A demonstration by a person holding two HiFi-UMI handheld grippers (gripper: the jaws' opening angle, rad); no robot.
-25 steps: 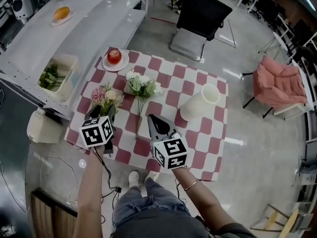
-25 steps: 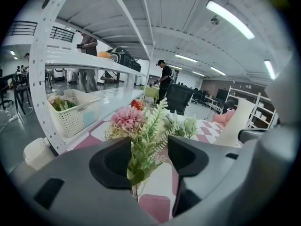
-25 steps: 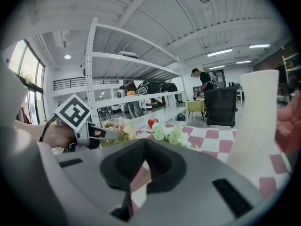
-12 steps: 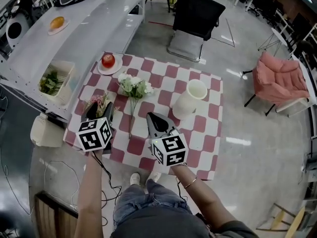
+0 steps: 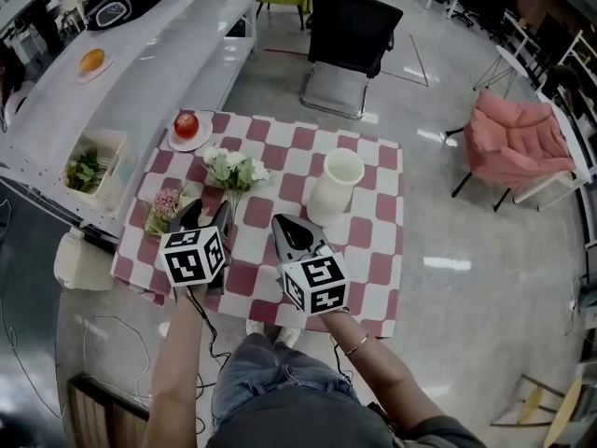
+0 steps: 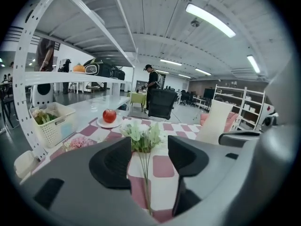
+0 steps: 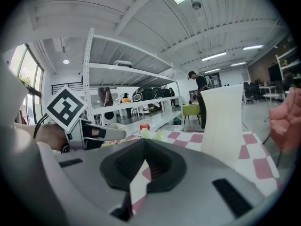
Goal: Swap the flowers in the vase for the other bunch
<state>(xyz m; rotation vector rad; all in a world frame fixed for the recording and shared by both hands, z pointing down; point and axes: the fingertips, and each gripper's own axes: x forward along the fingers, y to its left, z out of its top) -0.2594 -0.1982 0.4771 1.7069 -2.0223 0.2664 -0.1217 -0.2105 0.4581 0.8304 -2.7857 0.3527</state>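
The pink bunch (image 5: 166, 205) now lies released at the counter's (image 5: 368, 241) left edge. The left gripper (image 5: 211, 215) has shifted right; its fingers stand wide apart astride the white bunch (image 5: 231, 168) stem, gripping nothing. The right gripper (image 5: 283, 226) is closed, empty. The vase (image 5: 334, 187) stands empty, ready for loading.

Two flower bunches are counted: one white bunch (image 5: 230, 167) and one pink bunch (image 5: 166, 203). One white vase (image 5: 334, 188) is listed. One red apple (image 5: 187, 124) is recorded, and one plate (image 5: 200, 141) under it. One orange fruit (image 5: 91, 60) is noted. One white basket (image 5: 114, 171) is entered. One checked tablecloth (image 5: 368, 250) is listed. Two seats are counted: one black office chair (image 5: 351, 34) and one pink armchair (image 5: 518, 147). Two grippers are counted: the left gripper (image 5: 207, 216) and the right gripper (image 5: 278, 222).
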